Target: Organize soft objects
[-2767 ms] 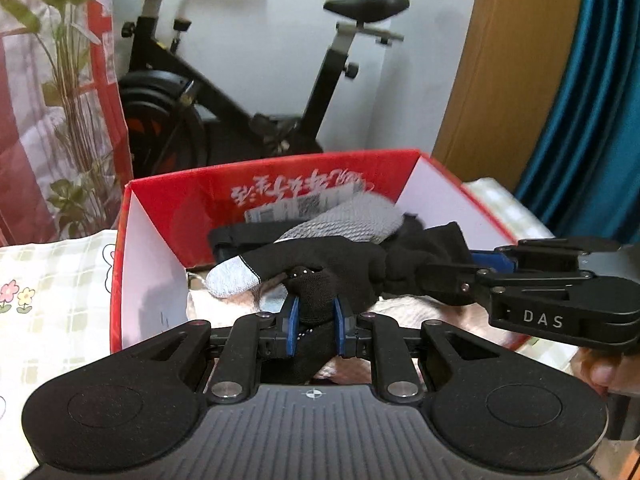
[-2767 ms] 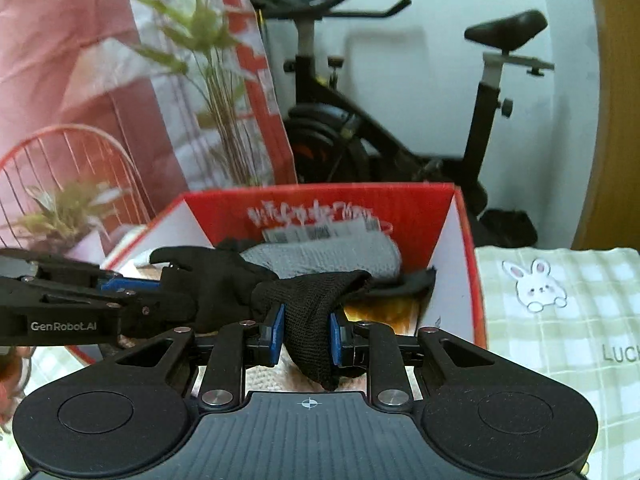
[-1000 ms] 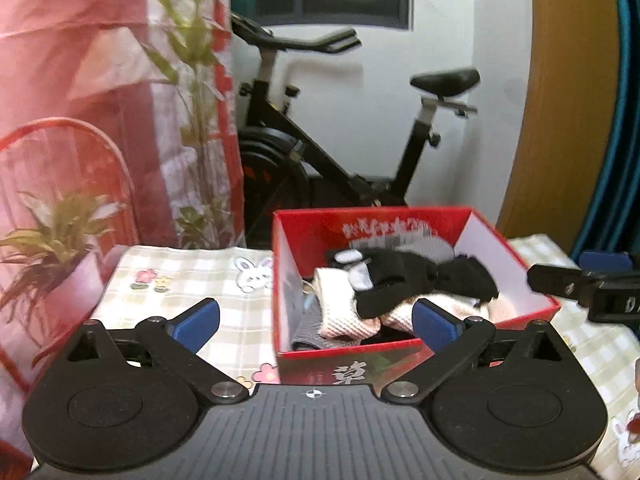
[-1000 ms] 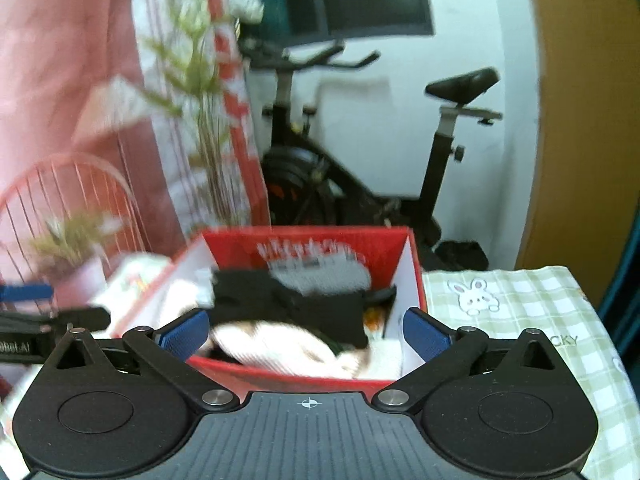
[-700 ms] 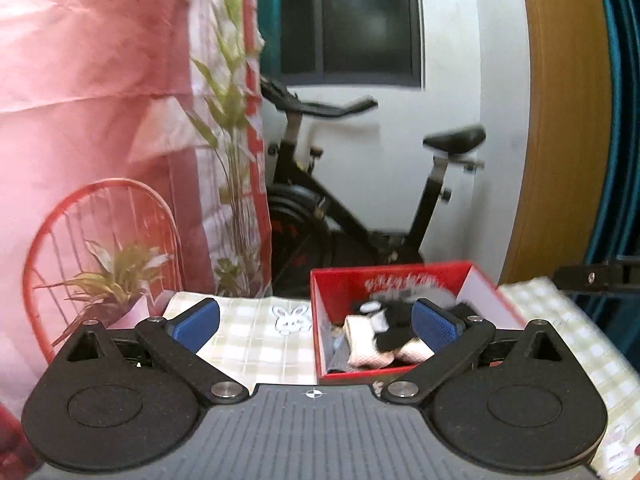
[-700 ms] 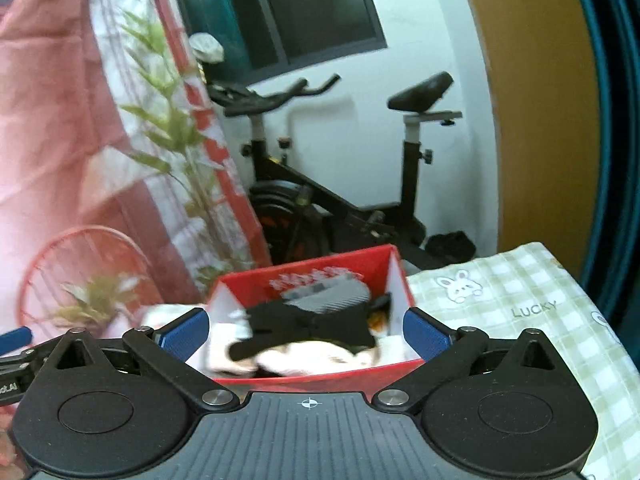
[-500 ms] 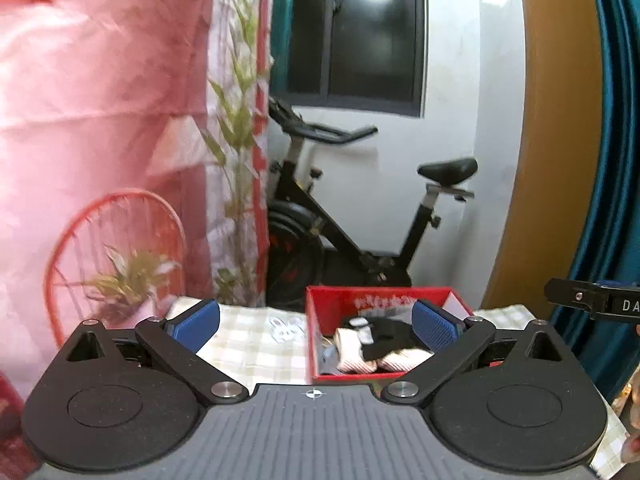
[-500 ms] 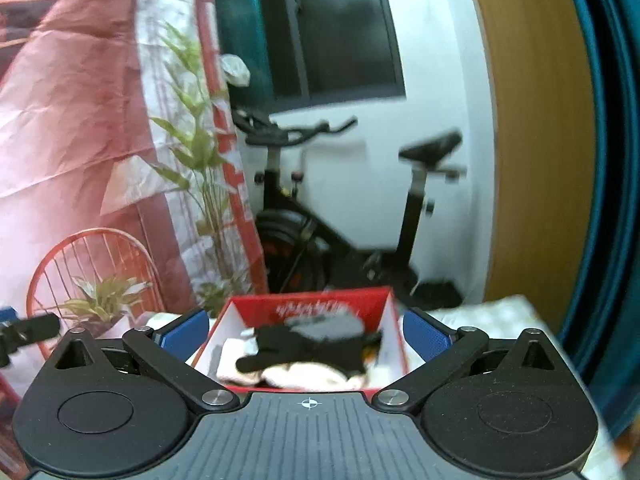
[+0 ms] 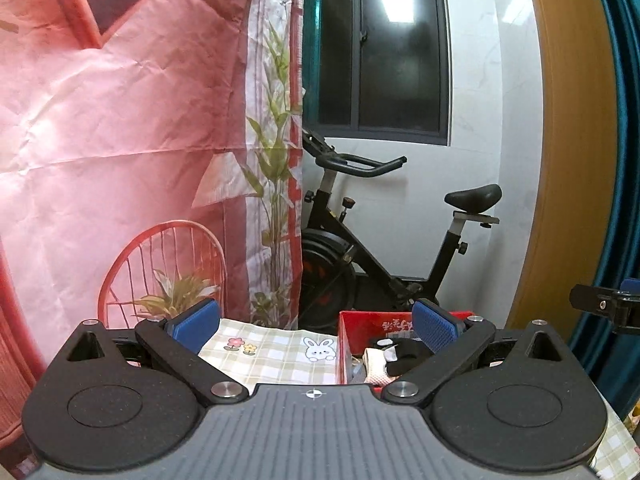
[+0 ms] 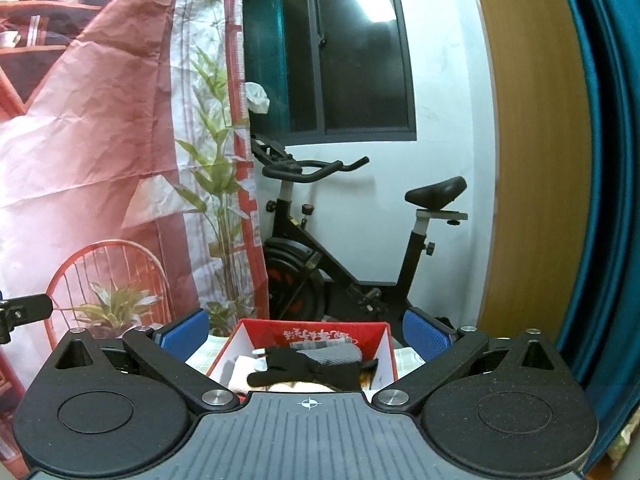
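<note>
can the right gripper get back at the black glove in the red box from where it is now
Probably yes. The right gripper is open and holds nothing, and the black glove lies on top of the pile in the open-topped red box, straight ahead between the fingers. Nothing stands in the way; it only needs to move in closer.

A glove (image 10: 308, 366) lies on top of other knitwear in a cardboard box (image 10: 380, 344) on the tablecloth (image 9: 276, 356), with an exercise bike (image 10: 348, 264) behind the box and a printed backdrop (image 9: 120, 120) to its left
</note>
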Motion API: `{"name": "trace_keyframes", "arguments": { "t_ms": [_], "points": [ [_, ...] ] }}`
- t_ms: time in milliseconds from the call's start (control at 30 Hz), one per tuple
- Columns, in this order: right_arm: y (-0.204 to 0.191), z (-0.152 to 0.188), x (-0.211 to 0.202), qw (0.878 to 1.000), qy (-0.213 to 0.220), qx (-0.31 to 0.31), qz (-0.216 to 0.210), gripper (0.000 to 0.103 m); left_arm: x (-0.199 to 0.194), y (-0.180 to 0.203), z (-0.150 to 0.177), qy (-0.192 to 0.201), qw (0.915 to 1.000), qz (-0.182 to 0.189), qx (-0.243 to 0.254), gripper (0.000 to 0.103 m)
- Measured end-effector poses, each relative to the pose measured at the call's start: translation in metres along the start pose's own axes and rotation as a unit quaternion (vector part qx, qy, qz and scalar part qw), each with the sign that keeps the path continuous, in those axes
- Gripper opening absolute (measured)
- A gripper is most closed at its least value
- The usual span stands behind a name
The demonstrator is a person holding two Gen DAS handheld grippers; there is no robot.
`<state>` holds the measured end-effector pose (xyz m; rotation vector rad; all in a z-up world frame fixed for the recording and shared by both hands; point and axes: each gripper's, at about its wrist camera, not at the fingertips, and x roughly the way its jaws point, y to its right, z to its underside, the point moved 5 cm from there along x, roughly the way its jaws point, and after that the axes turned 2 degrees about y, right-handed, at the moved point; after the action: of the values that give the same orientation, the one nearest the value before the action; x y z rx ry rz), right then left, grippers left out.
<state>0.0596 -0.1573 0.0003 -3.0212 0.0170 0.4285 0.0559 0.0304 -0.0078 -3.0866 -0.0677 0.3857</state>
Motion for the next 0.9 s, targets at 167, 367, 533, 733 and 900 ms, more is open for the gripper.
{"name": "trace_keyframes", "arguments": {
  "t_ms": [167,367,533,733,900],
  "points": [
    [-0.0016,0.0006,-0.0037,1.0,-0.002,-0.002,0.004,0.103,0.0003,-0.0034,0.0011,-0.003,1.0,-0.007,-0.004,0.103],
    [-0.0039,0.0022,0.0028,1.0,-0.008,-0.005,0.01,0.103,0.0012,-0.0046,0.0021,-0.007,0.9999,-0.013,-0.006,0.103],
    [-0.0055,0.003,0.0026,1.0,-0.009,-0.007,0.01,0.103,-0.0002,-0.0039,0.0034,-0.009,0.9998,-0.014,-0.008,0.103],
    [-0.0057,0.0034,0.0025,1.0,-0.008,-0.007,0.01,0.103,-0.0007,-0.0049,0.0042,-0.009,0.9998,-0.016,-0.009,0.103],
    [-0.0057,0.0033,0.0025,1.0,-0.008,-0.007,0.009,0.103,-0.0014,-0.0048,0.0046,-0.011,0.9997,-0.017,-0.01,0.103]
  ]
}}
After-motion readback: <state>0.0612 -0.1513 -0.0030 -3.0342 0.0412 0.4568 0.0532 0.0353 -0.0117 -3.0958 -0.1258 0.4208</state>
